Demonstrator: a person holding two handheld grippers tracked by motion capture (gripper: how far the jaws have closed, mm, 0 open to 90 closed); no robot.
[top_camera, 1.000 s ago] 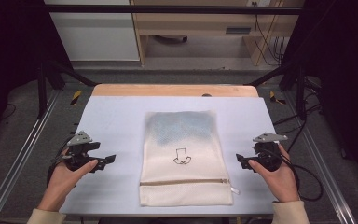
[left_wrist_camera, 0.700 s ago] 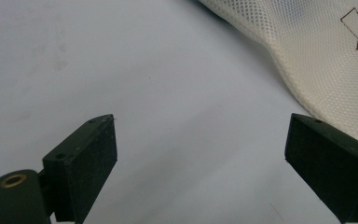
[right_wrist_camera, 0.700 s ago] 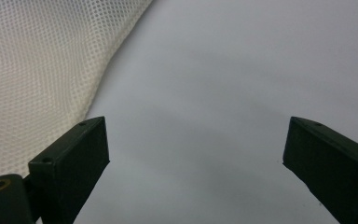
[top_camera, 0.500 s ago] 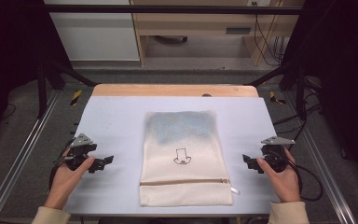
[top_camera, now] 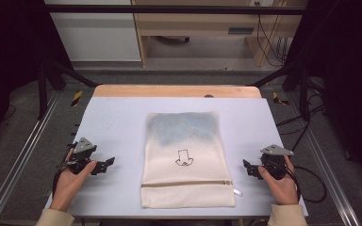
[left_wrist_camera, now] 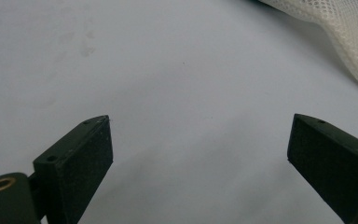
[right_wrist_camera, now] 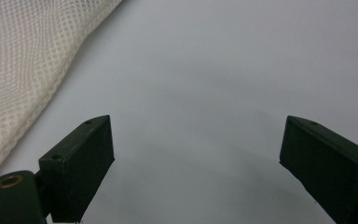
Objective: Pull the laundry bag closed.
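The mesh bag (top_camera: pixel 186 160) lies flat mid-surface, long axis running near edge to far edge, zipper (top_camera: pixel 186 183) toward the near edge. Left tongs (top_camera: pixel 107 163) and right tongs (top_camera: pixel 246 166), both released and empty, flank it, the right slightly nearer.

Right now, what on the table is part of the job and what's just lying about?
Job:
mesh laundry bag, zip shut, something blue inside
left gripper, open, beside the bag
right gripper, open, beside the bag

Lying about:
yellow-black items off the table, on the floor
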